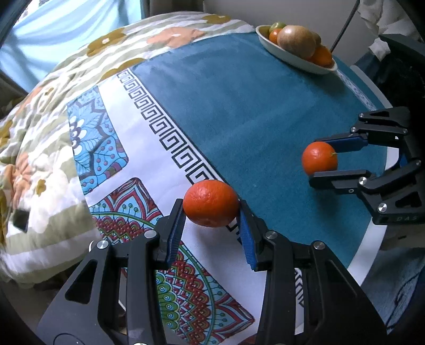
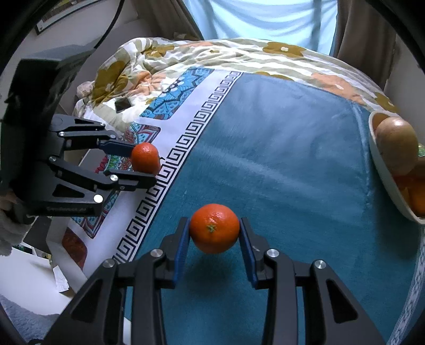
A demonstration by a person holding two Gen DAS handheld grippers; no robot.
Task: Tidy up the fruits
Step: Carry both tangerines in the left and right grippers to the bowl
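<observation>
My left gripper (image 1: 211,209) is shut on an orange mandarin (image 1: 211,203), held above the patterned white border of the cloth. It shows at the left of the right wrist view (image 2: 144,167) with its mandarin (image 2: 144,158). My right gripper (image 2: 214,228) is shut on a second mandarin (image 2: 214,228), held above the teal cloth; it shows at the right of the left wrist view (image 1: 322,159) with its mandarin (image 1: 319,158). A white oval bowl (image 1: 289,57) at the far side holds several fruits, among them a large brown one (image 1: 296,41). The bowl's rim (image 2: 382,175) is at the right edge.
The teal cloth (image 1: 252,106) with a Greek-key border covers a round white table (image 1: 372,238). A floral quilt (image 1: 53,132) lies bunched beyond the cloth with a small dark object (image 2: 122,104) on it. A curtain (image 2: 265,18) hangs behind.
</observation>
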